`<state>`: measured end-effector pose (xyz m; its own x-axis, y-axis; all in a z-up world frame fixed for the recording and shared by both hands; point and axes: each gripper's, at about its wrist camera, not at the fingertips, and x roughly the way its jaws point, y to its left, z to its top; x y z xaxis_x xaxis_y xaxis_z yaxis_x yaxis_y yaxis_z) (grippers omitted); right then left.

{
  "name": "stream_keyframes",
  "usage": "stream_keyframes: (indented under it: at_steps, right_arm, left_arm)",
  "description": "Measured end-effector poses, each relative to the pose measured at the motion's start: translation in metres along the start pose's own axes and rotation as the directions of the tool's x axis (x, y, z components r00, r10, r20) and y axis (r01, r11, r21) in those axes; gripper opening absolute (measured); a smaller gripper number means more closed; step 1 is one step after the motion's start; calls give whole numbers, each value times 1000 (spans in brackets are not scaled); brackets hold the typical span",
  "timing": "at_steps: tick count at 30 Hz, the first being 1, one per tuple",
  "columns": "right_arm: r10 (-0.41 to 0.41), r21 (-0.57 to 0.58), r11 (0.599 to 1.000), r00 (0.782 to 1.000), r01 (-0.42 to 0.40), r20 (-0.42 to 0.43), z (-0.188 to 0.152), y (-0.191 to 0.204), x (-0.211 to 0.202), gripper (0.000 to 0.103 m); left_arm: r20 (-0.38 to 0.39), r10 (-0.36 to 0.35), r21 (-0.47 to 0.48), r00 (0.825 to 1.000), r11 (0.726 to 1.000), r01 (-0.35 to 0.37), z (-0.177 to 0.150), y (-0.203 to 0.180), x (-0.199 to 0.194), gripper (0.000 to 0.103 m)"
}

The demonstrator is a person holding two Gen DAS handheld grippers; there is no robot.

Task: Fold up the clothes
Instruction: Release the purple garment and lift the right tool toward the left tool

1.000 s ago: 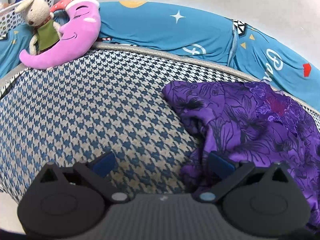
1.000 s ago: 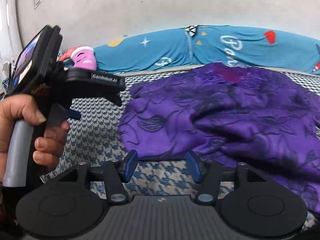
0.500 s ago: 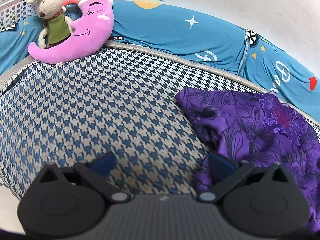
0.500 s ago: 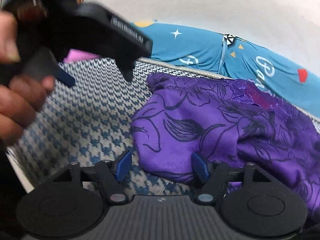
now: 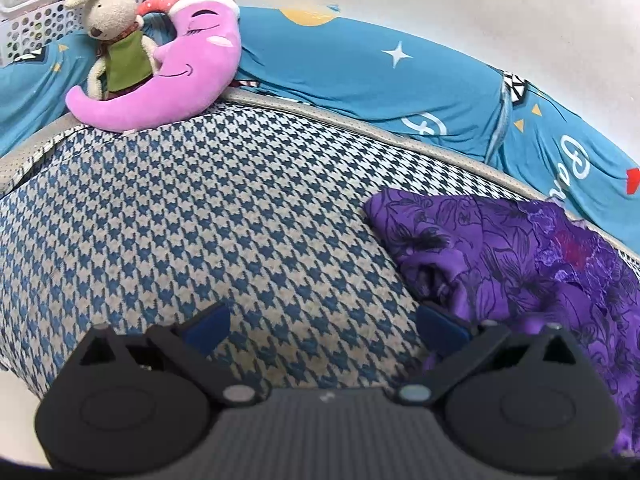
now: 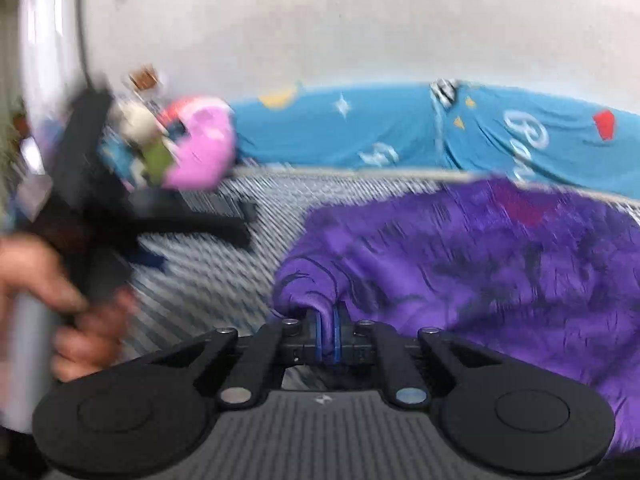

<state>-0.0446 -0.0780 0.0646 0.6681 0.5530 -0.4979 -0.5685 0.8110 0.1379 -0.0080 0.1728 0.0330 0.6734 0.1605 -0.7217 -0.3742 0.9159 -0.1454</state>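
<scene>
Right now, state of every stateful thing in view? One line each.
left gripper: open, empty, over the houndstooth cover
right gripper: shut on purple garment's near edge
purple garment: crumpled, unfolded
moon pillow: propped against the blue bedding
plush bunny: upright, leaning on moon pillow
white basket: holds items, contents unclear

The right wrist view is motion-blurred; the purple garment (image 5: 520, 264) runs off the left view's right edge.
</scene>
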Motion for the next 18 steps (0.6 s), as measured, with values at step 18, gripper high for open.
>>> stream_keyframes:
  at_steps: [18]
  right_arm:
    - [62,-4,998,993,-61,103,23,6,-58,13]
  left_arm:
    - [7,-46,-12,999,999,46,2,6,-6,103]
